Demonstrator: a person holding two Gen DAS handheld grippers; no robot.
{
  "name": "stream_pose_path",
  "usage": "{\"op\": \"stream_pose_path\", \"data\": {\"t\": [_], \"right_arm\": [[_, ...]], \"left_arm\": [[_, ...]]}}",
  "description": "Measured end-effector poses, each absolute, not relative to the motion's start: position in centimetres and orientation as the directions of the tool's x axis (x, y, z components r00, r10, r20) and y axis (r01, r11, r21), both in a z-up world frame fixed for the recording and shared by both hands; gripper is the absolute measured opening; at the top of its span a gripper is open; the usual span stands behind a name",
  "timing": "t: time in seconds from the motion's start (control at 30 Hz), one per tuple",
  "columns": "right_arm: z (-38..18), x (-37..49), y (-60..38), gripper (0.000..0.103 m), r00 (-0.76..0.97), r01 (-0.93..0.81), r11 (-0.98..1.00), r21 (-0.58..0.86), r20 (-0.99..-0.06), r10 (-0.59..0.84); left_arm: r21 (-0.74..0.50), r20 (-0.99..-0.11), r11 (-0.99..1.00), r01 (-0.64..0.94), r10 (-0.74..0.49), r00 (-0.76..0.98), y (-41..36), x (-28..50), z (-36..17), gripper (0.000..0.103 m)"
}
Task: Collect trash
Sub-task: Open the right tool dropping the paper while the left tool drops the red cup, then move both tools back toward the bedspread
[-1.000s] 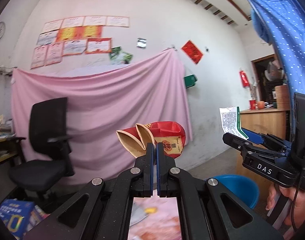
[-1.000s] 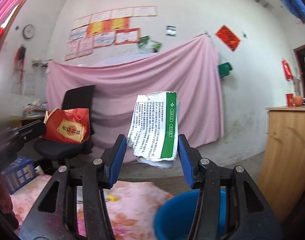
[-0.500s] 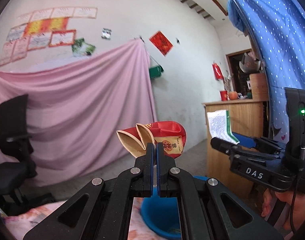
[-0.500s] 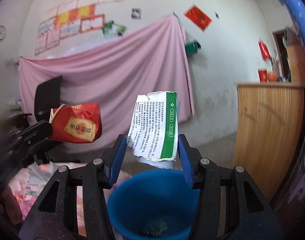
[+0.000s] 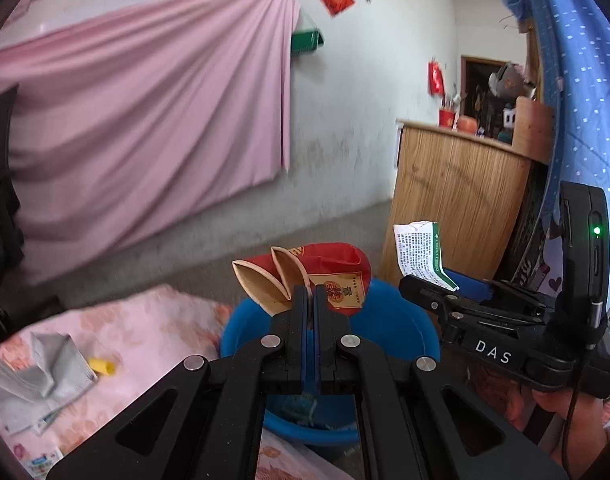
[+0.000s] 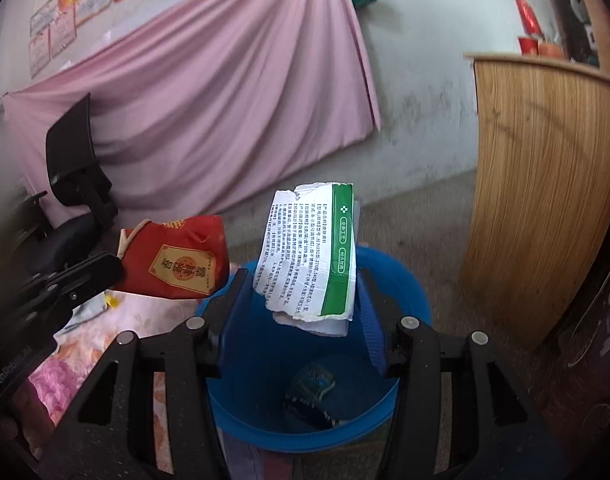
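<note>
My left gripper (image 5: 309,294) is shut on a red paper box (image 5: 339,276) with a gold label and tan open flaps, held above the near rim of a blue bucket (image 5: 397,320). My right gripper (image 6: 303,300) is shut on a flattened white-and-green carton (image 6: 309,252) with printed text, hanging over the mouth of the bucket (image 6: 305,438). The right wrist view shows the left gripper (image 6: 105,270) and the red box (image 6: 177,266) at the left, by the bucket's edge. In the left wrist view the right gripper (image 5: 409,286) holds the carton (image 5: 419,252) at the right.
A dark wrapper (image 6: 311,390) lies in the bucket's bottom. Left of the bucket, a pink floral cloth (image 5: 153,328) carries a grey crumpled packet (image 5: 45,372) and a small yellow piece (image 5: 101,366). A wooden cabinet (image 6: 541,200) stands right of the bucket, a black office chair (image 6: 77,184) at the left.
Both grippers have swung right and tipped downward with their loads. The blue bucket has come from the lower edge to directly beneath the carton and the red box.
</note>
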State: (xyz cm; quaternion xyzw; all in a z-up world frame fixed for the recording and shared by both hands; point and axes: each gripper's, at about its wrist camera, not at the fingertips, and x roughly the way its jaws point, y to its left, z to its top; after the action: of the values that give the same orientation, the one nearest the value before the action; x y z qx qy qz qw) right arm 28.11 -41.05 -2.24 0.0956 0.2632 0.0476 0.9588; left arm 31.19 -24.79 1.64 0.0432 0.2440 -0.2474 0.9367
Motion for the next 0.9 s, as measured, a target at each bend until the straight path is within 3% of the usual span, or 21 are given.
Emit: {"op": "stream_pose_path", "data": {"t": [0.2, 0.5, 0.67, 0.9], "right_arm": [[-3.3, 29.3, -41.1, 0.079, 0.813, -0.035, 0.979, 0.203, -0.564, 0.146], [-4.1, 29.9, -41.2, 0.08, 0.78, -0.033, 0.977, 0.209, -0.607, 0.156], [-3.9, 29.7, -41.0, 0.086, 0.781, -0.03, 0.979, 0.204, -0.606, 0.15], [-2.6, 29.2, -40.3, 0.096, 0.797, -0.047, 0.982, 0.185, -0.586, 0.149]], "left_arm": [[-0.09, -0.597, 0.895, 0.437, -0.4, 0.695, -25.1, 33.5, 0.4, 0.0], [-0.142, -0.676, 0.902, 0.409, -0.39, 0.625, -24.1, 34.5, -1.0, 0.002], [-0.152, -0.664, 0.906, 0.395, -0.39, 0.638, -23.2, 33.8, -0.7, 0.024], [-0.164, -0.62, 0.927, 0.336, -0.362, 0.696, -20.6, 32.2, 0.4, 0.037]]}}
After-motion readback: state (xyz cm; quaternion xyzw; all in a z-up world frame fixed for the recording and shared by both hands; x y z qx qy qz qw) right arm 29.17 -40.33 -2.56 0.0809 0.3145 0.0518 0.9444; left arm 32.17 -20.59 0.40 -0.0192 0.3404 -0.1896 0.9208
